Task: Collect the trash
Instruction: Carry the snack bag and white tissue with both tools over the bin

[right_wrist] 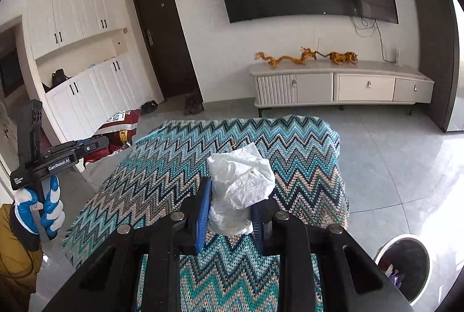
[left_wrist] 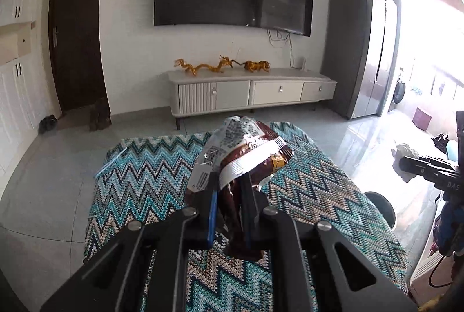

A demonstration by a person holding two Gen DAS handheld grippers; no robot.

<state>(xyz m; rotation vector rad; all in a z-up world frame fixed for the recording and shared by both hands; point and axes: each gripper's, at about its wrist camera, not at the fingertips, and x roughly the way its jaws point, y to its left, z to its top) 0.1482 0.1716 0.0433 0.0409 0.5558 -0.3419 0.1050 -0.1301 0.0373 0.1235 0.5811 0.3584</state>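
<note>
My left gripper (left_wrist: 229,181) is shut on a crumpled brown and silver snack wrapper (left_wrist: 246,149) and holds it above the zigzag-patterned table cloth (left_wrist: 145,181). The wrapper also shows in the right wrist view (right_wrist: 119,132), at the left beside the left gripper (right_wrist: 87,149). My right gripper (right_wrist: 232,190) is shut on a crumpled white tissue (right_wrist: 240,184) and holds it above the same cloth (right_wrist: 290,143). In the left wrist view the right gripper (left_wrist: 420,167) shows at the right edge with the tissue (left_wrist: 404,158) in it.
A round trash bin (right_wrist: 406,262) with a pale rim stands on the tiled floor at the table's right, also seen in the left wrist view (left_wrist: 380,204). A TV cabinet (left_wrist: 252,91) with golden figurines stands against the far wall under a television.
</note>
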